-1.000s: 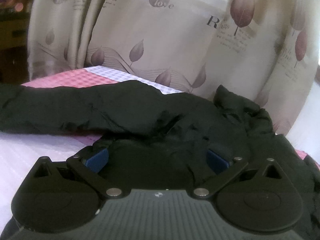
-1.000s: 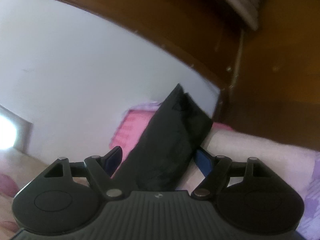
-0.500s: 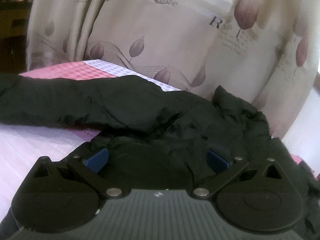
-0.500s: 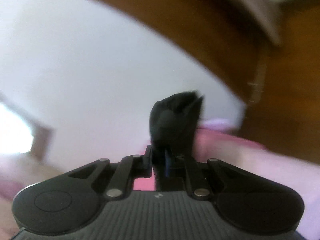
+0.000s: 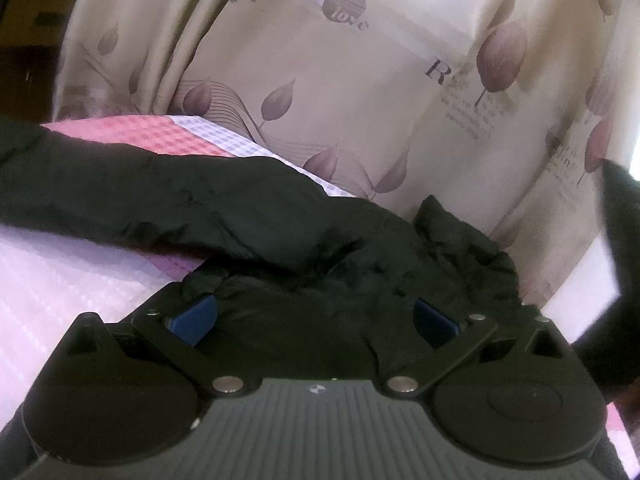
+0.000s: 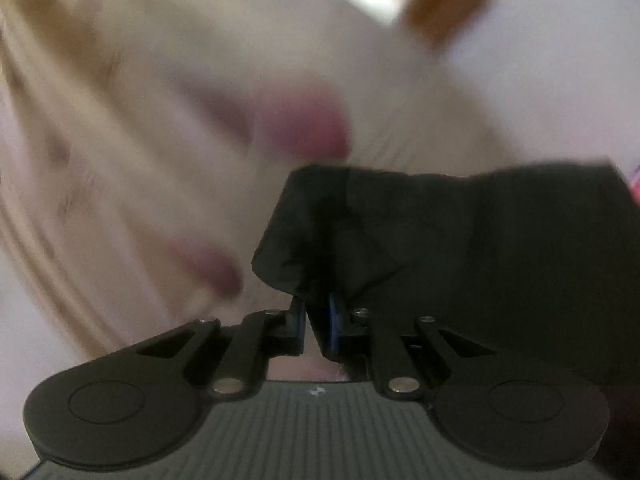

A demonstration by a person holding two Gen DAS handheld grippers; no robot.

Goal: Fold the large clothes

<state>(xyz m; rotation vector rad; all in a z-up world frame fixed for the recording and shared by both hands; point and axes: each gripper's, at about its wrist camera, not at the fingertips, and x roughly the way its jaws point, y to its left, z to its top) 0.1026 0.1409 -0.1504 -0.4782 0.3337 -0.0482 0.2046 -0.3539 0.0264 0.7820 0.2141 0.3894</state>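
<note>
A large black padded jacket (image 5: pixel 256 216) lies crumpled on a bed, one sleeve (image 5: pixel 100 192) stretching to the left. My left gripper (image 5: pixel 316 318) sits low over the jacket's body, open, its blue pads (image 5: pixel 196 316) wide apart with bunched fabric lying between them. In the blurred right wrist view, my right gripper (image 6: pixel 317 320) is shut on a fold of the same black jacket (image 6: pixel 460 240), which hangs up and off to the right of the fingers. A dark flap of fabric (image 5: pixel 622 248) rises at the right edge of the left wrist view.
The bed has a pink and white checked cover (image 5: pixel 132 132) and a pale quilted area (image 5: pixel 48 280) at the left. A cream curtain (image 5: pixel 360 80) with leaf prints hangs close behind the bed. Dark furniture (image 5: pixel 24 20) stands at the far left.
My right gripper shut on the jacket's end, then swung up and away fast with it; its view now faces the curtain. A dark flap appeared at right in the left wrist view.
</note>
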